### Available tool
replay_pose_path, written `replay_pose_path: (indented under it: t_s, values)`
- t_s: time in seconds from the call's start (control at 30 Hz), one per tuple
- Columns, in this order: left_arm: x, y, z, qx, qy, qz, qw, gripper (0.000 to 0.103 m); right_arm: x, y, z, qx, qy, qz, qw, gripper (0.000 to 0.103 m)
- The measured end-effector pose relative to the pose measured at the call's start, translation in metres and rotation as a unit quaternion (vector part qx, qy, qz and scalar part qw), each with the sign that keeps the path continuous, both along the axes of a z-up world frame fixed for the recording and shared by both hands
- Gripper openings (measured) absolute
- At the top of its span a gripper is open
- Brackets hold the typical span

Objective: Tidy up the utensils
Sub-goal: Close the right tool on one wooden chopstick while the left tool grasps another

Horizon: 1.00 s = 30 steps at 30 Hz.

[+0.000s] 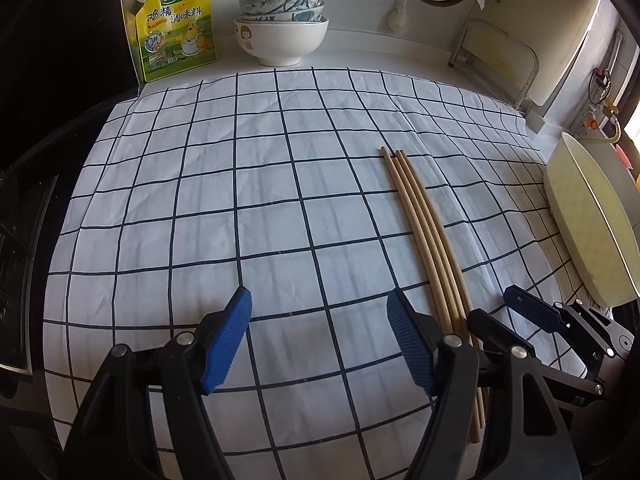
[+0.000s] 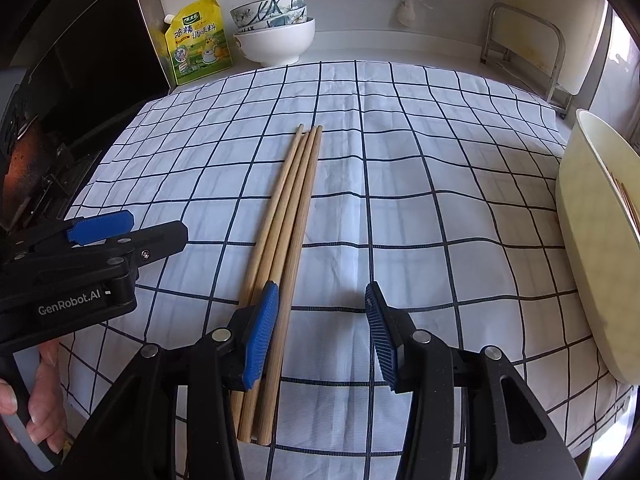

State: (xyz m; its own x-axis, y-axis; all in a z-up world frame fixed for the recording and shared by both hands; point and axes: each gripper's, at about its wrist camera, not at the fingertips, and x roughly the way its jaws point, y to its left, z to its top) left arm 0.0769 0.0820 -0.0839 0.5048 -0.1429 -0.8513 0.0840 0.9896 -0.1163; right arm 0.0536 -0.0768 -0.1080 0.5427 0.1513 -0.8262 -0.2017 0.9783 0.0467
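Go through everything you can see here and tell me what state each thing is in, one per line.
Left gripper: open, empty.
Right gripper: open, left pad beside the chopsticks, nothing gripped.
Chopsticks: lying flat, bundled side by side on the cloth.
Checked cloth: spread flat, lightly creased.
Bowls: stacked upright.
Seasoning pouch: standing, cap on.
Cream tub: open-topped, sticks inside.

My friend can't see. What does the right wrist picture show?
Wooden chopsticks lie together on a checked cloth, with the right claw open just above their near ends. The left claw is at the left, a cream tray at the right, stacked bowls behind.
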Motion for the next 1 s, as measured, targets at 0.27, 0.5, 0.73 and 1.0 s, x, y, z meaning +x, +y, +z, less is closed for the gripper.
replay_pose_path:
  t_s: [0.27,0.5,0.73,1.0]
  values:
    - [-0.001,-0.003,-0.001,0.000,0.001,-0.003,1.0000,0.070,-0.001,0.000,-0.003,-0.019,-0.003,-0.001,1.000,0.043]
    - [-0.002,-0.011,-0.004,0.006,0.005,-0.010,0.9999,0.070,0.002,0.004,-0.004,-0.033,-0.019,0.007,0.999,0.020]
    - [-0.001,-0.025,-0.007,0.007,0.008,-0.024,0.9997,0.070,0.004,-0.018,-0.003,-0.017,-0.021,-0.016,1.000,0.007]
    - [0.004,-0.041,-0.011,0.013,0.011,-0.031,0.9994,0.071,-0.002,-0.048,-0.003,-0.009,-0.020,-0.051,0.998,0.007]
